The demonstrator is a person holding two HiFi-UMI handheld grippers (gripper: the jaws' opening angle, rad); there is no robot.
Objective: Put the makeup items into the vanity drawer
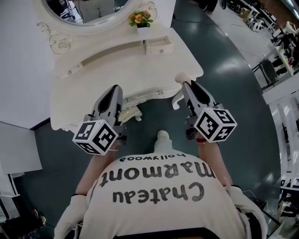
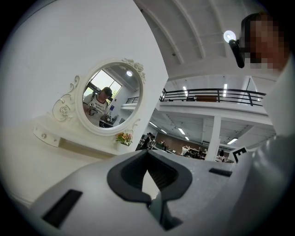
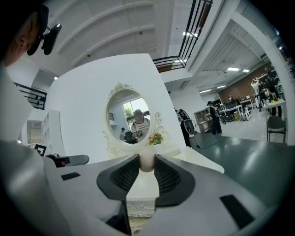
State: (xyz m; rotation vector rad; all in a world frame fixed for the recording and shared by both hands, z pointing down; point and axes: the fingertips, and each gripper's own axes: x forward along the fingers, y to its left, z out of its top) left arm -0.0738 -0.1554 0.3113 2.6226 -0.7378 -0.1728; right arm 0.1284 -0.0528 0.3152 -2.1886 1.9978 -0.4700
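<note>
left gripper (image 1: 114, 89): jaws closed tip to tip, nothing between them | right gripper (image 1: 188, 85): clamped on pale rounded makeup item (image 3: 146, 162), held at the front right corner of the vanity top (image 1: 117, 70) | small drawer (image 1: 159, 45): at the vanity's back, just beside flower pot (image 1: 140, 19) | oval mirror (image 1: 88, 14): behind

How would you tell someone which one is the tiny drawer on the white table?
Find the white vanity table with the oval mirror. By the mirror's right side sits a flower pot, and the little drawer is just in front of it. It is a small white box with a round knob, the only drawer beside flowers.
</note>
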